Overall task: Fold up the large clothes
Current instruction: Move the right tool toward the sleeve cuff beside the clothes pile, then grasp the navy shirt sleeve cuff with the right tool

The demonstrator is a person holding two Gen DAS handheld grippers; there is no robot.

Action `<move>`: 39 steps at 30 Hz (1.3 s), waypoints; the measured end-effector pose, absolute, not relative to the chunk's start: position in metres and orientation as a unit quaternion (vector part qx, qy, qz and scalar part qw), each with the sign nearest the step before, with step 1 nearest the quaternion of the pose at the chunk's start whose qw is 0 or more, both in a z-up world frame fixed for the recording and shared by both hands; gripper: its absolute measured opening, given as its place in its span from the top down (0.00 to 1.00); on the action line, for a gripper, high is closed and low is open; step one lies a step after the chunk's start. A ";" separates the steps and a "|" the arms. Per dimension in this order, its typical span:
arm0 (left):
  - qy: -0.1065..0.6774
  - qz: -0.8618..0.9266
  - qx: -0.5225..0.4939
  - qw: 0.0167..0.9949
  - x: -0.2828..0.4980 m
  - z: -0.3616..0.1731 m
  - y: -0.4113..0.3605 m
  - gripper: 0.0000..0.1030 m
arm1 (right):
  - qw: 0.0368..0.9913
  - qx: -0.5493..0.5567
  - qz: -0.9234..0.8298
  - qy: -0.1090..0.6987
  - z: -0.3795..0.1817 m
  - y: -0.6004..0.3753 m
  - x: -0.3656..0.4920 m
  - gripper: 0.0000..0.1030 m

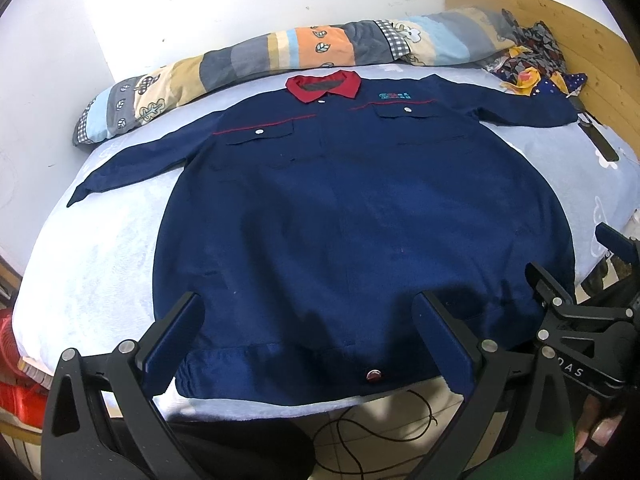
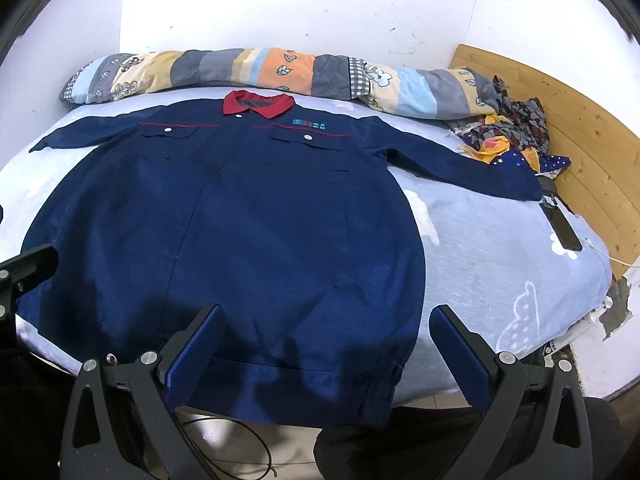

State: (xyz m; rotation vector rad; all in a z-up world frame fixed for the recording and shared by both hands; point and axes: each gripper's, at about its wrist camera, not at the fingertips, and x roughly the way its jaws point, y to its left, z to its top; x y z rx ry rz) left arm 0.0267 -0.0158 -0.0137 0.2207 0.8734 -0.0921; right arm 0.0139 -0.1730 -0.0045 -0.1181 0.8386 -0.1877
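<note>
Jacket [image 1: 360, 216] flat on bed [image 1: 92, 264], frame centre; left gripper [image 1: 310, 344] and right gripper [image 2: 326, 352] jaws released, so pinch hem corners squarely.

A large navy-blue cloth work jacket [image 1: 360, 216] with a red collar [image 1: 323, 87], two buttoned chest pockets and red piping lies flat, front up and unfolded on the bed, collar toward 12 o'clock, elastic hem toward 6 o'clock, sleeves spread toward 9 and 3 o'clock.
</note>
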 end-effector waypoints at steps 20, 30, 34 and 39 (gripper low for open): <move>0.376 -0.056 0.140 0.914 0.065 0.014 -0.048 0.00 | 0.908 -0.048 -0.112 0.402 0.009 -0.197 0.023 0.00; 0.404 -0.076 0.110 0.905 0.104 0.006 -0.057 0.00 | 0.908 -0.024 -0.187 0.374 0.049 -0.297 0.075 0.00; 0.407 -0.083 0.104 0.903 0.105 0.005 -0.059 0.00 | 0.904 0.048 -0.209 0.369 0.065 -0.376 0.101 0.00; 0.434 -0.096 0.091 0.891 0.116 -0.003 -0.063 0.00 | 0.883 0.110 -0.239 0.388 0.059 -0.466 0.137 0.02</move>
